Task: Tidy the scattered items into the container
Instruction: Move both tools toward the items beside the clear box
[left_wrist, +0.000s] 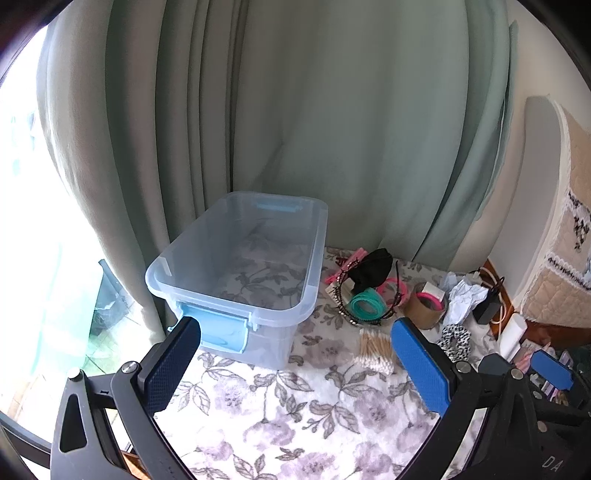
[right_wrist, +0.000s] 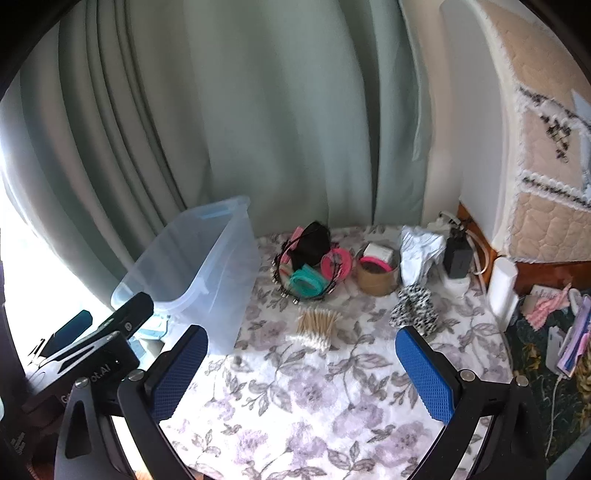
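So the clear plastic container (left_wrist: 236, 266) with the light blue latches is the thing to orient by here. It sits open and empty on the floral cloth (left_wrist: 295, 406), backed right up against the green curtain (left_wrist: 295, 110), and you can see the flower print straight through its bottom.

All the loose stuff is piled off to the right of the container, none of it inside. Closest to the container's right wall is a black beaded headband (left_wrist: 349, 306) looped around some teal hair ties (left_wrist: 365, 304), with a black cloth lump (left_wrist: 371, 275) and a pink clip (left_wrist: 345, 264) behind them. Just past those there's a pink ring (left_wrist: 397, 288), then a brown tape roll (left_wrist: 424, 310) with another pink band lying in it. A bundle of cotton swabs (left_wrist: 376, 350) lies in front of that pile, near the container's front right corner. Farther right again: crumpled white paper (left_wrist: 463, 299), a black-and-white scrunchie (left_wrist: 456, 341) and a black charger (left_wrist: 487, 308) by the wall.

Left gripper (left_wrist: 295, 365) hovers in front of the container, fingers spread wide, nothing between them. Right gripper (right_wrist: 301, 373) is the same deal, fingers wide apart and empty, hanging over the cloth in front of the swabs.
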